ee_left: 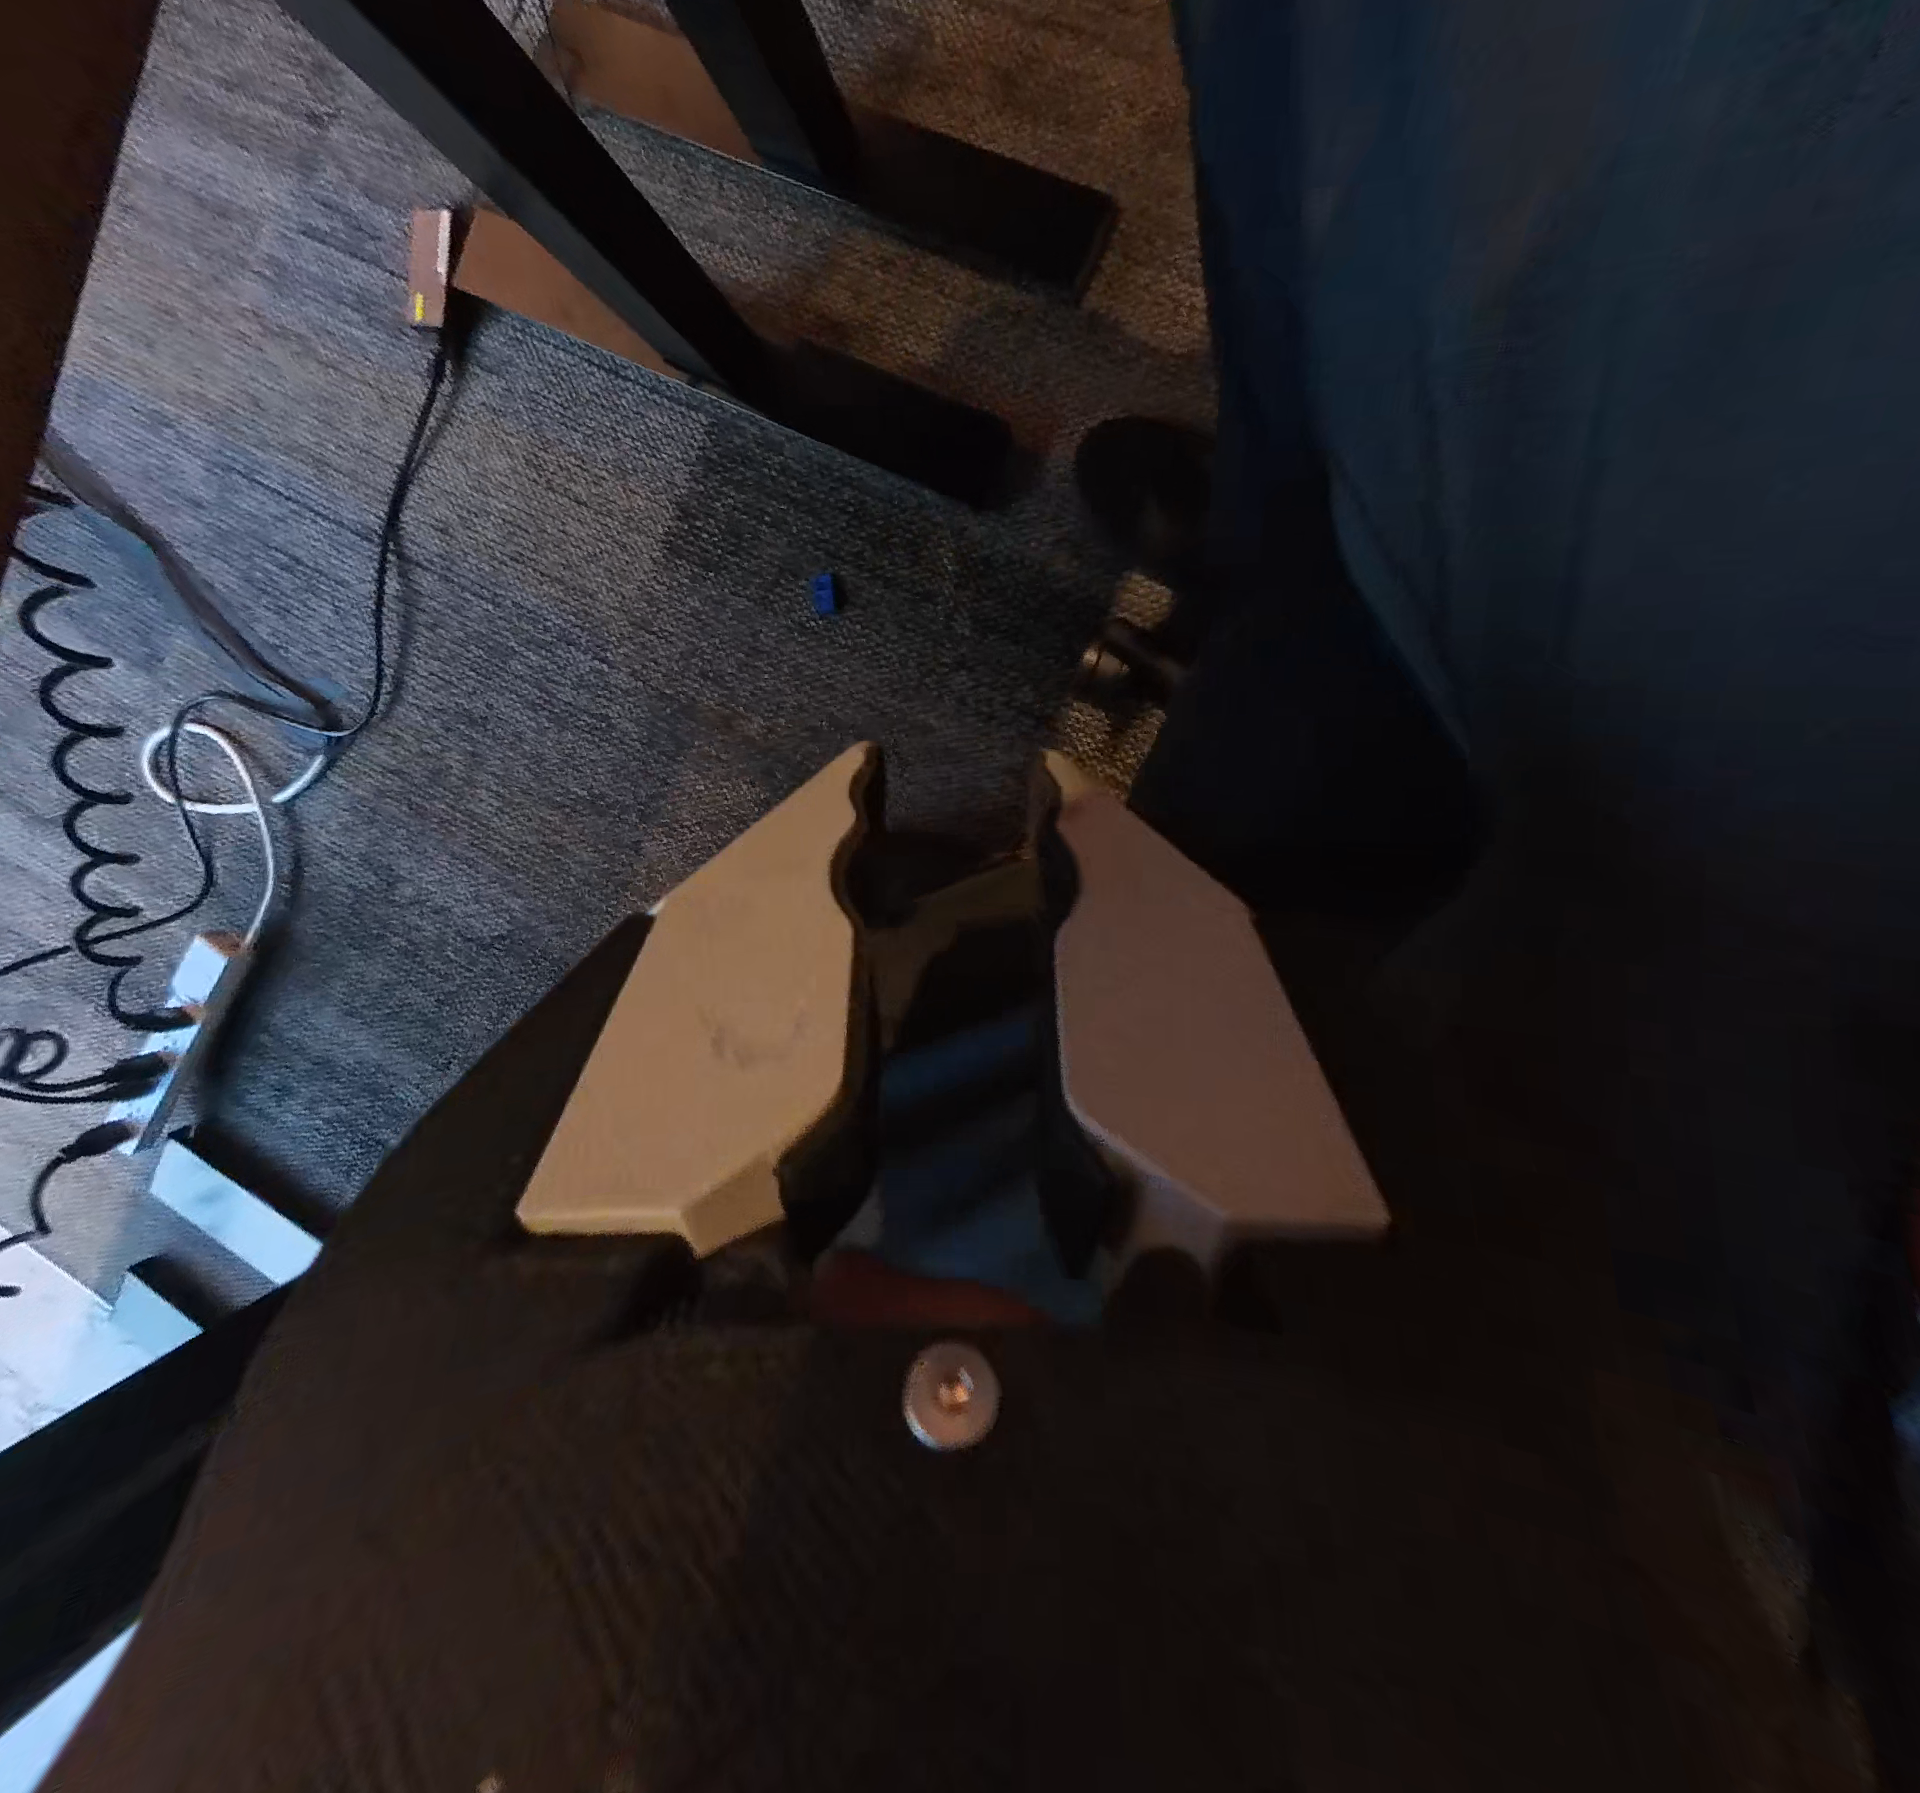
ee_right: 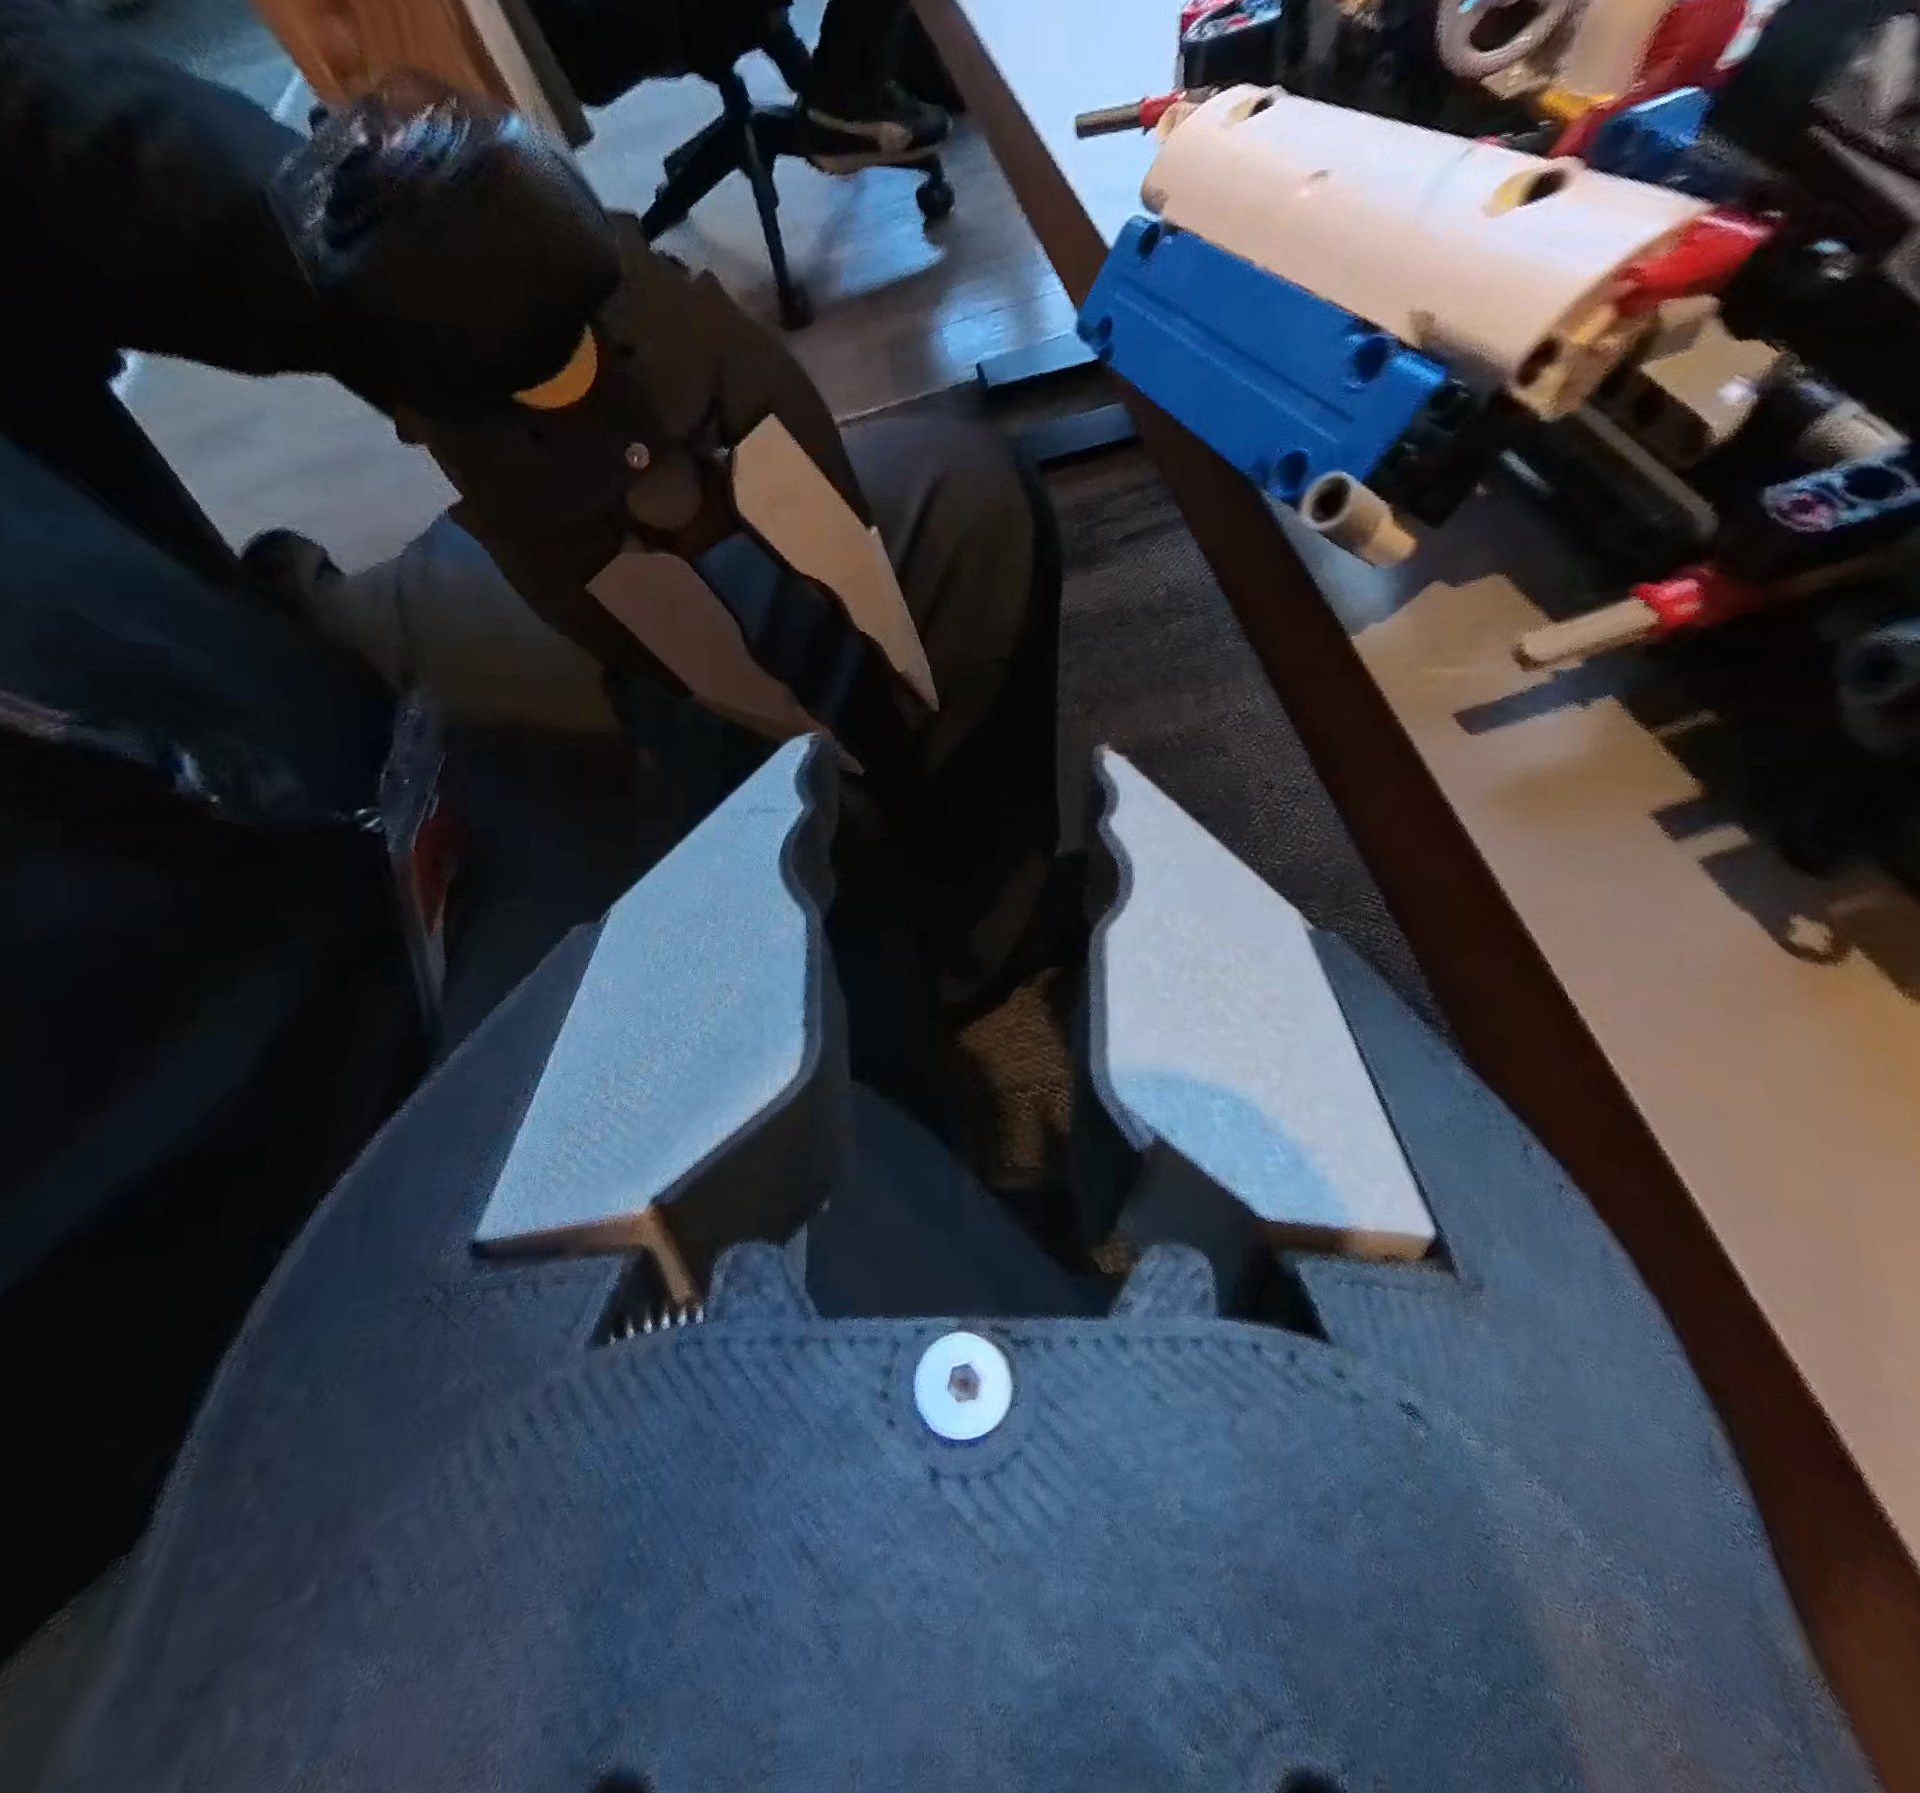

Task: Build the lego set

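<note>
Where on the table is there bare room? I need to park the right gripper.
The table is bare in the strip between its dark front edge and the lego model, widest toward the near end. Farther back and to the right the model crowds it, with pegs sticking out. The right gripper is open, off the edge.

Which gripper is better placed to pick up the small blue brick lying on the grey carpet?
Left, probably. The left gripper is open, empty and aimed down at the small blue brick on the grey carpet. The right gripper, also open, is beside the brown-edged table.
</note>
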A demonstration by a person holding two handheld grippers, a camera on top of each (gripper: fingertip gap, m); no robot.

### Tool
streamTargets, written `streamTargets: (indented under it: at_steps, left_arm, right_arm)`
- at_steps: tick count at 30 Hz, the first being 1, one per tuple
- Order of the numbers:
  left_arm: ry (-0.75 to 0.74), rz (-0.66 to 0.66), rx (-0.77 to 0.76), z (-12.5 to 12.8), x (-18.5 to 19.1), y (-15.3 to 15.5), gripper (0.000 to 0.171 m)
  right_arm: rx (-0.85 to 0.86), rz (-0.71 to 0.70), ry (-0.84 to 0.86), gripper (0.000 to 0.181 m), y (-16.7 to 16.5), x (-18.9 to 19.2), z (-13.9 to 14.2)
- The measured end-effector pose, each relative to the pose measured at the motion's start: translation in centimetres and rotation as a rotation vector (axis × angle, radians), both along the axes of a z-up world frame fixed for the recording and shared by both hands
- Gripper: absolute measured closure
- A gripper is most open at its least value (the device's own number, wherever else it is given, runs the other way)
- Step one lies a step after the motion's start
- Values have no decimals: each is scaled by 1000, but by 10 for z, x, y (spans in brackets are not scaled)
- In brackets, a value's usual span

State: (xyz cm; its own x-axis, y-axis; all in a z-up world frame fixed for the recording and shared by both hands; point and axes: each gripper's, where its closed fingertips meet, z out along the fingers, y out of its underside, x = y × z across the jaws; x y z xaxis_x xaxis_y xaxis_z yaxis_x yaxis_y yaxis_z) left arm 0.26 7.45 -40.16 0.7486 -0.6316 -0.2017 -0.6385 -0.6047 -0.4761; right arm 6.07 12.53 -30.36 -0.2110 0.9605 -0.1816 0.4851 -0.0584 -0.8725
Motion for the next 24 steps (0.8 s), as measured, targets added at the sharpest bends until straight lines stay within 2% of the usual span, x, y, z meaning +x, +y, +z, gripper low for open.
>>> streamTargets:
  at_steps: [5, 7, 10, 13, 18, 20, 24]
  left_arm:
    - [-22, 2, -21, -3, -4, 5, 146]
    - [-77, 25, -41, -6, 0, 5, 146]
    - [-92, 26, -117, -20, 2, -3, 143]
    - [-75, 18, -109, -16, 3, -8, 143]
    - [-86, -41, -46, 4, 19, -10, 145]
    - [-64, -52, -54, 2, 23, -13, 144]
    - [78, -99, -34, -8, 20, -20, 145]
  right_arm:
    - [92, 101, -21, 136, -13, -4, -14]
    - [125, 121, -27, 138, -14, -5, -21]
    - [100, 123, -31, 139, -18, -8, -24]
    - [90, 139, -72, 137, -23, -3, -34]
    - [115, 189, -11, 133, -38, -5, -13]
    - [108, 188, 10, 132, -41, -7, -7]
    - [123, 175, -8, 134, -39, -2, -11]
